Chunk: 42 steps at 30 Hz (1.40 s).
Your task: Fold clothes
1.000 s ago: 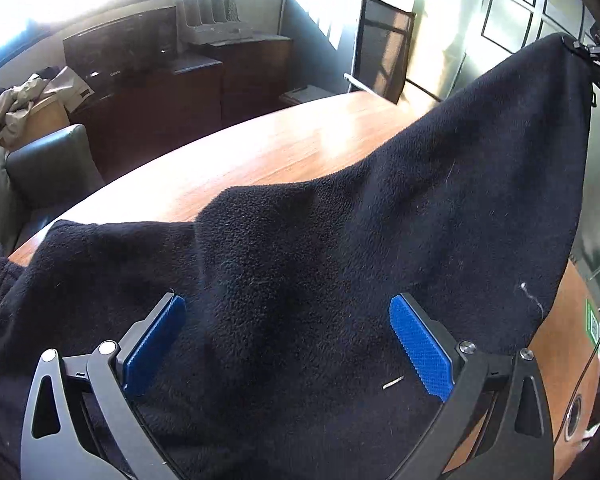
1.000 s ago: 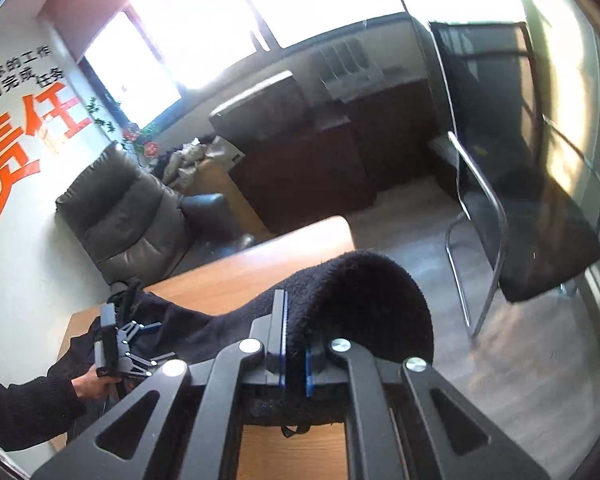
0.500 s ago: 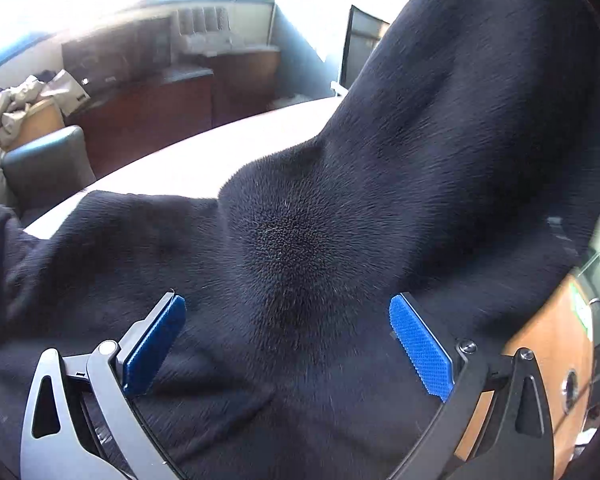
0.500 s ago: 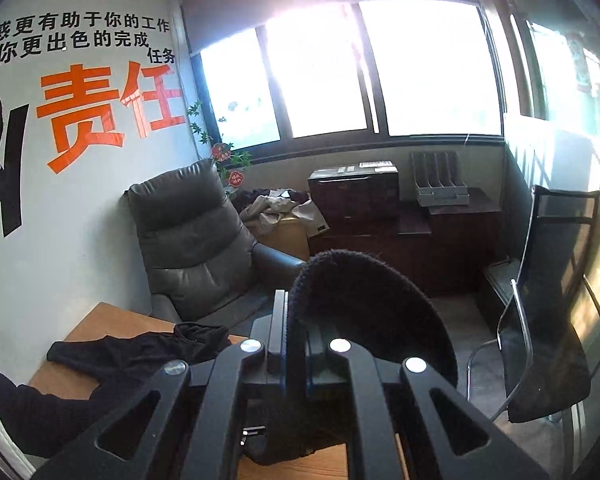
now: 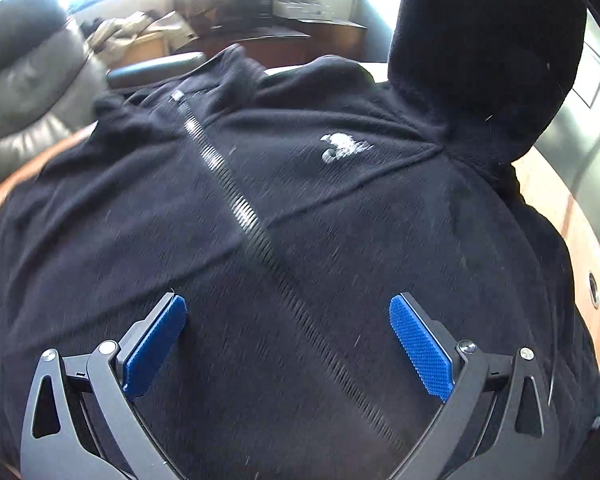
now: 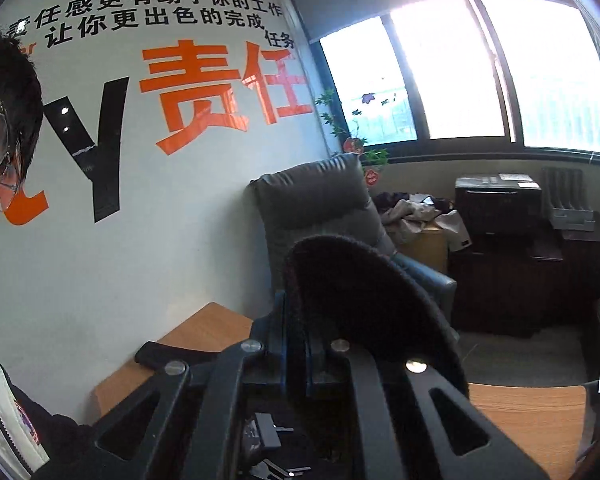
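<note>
A black fleece jacket (image 5: 340, 208) with a zipper (image 5: 236, 204) and a small white chest logo (image 5: 342, 146) lies spread front-up on the wooden table (image 5: 572, 224). My left gripper (image 5: 288, 344) is open, its blue pads (image 5: 420, 348) apart just above the jacket's lower front. One sleeve (image 5: 488, 40) rises at the upper right. My right gripper (image 6: 298, 344) is shut on the black sleeve end (image 6: 364, 300) and holds it up above the table (image 6: 532, 412).
A grey leather armchair (image 6: 320, 208) stands beyond the table's far end, also at the left of the left wrist view (image 5: 28, 80). Dark cabinets (image 6: 500, 248) with a printer line the window wall. The person's face and arm are at the left of the right wrist view.
The sleeve has been swung up and over, uncovering the jacket's zipped front. My right gripper has turned left toward the wall and armchair with the sleeve. My left gripper stayed open.
</note>
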Each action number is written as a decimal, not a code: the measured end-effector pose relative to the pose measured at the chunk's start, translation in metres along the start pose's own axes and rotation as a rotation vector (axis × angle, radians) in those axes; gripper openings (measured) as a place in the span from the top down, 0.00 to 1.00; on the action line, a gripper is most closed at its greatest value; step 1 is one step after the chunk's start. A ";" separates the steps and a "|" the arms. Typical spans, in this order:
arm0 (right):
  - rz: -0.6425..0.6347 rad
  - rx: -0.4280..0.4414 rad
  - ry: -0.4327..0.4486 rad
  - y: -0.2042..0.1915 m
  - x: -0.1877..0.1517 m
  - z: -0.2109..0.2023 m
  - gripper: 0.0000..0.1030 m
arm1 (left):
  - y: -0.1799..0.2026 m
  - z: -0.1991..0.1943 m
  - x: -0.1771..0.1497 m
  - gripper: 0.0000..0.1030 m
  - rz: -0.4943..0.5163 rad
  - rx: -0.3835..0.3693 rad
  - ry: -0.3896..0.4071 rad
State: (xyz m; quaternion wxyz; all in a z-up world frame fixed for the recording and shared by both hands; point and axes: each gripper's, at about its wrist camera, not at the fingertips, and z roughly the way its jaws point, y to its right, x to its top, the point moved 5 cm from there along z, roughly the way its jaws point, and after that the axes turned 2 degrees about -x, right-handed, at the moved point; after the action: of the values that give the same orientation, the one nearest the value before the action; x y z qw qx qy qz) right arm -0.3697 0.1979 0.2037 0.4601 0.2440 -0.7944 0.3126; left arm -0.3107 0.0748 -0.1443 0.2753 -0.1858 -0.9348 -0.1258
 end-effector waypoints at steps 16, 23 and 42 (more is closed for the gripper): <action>-0.047 0.111 -0.450 -0.120 -0.201 0.321 0.94 | -0.084 -0.118 -0.092 0.00 -0.238 0.086 0.121; -0.069 0.044 -0.582 -0.125 -0.291 0.387 0.93 | -0.096 -0.132 -0.120 0.00 -0.249 0.096 0.110; -0.134 -0.184 -0.379 0.013 -0.236 0.156 0.03 | -0.045 -0.188 0.006 0.00 -0.115 -0.086 0.399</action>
State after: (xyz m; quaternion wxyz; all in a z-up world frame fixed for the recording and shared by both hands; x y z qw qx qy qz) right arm -0.3607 0.1180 -0.0675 0.3427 0.3076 -0.8739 0.1558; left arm -0.2457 -0.0276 0.0065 0.4391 -0.1153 -0.8646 -0.2151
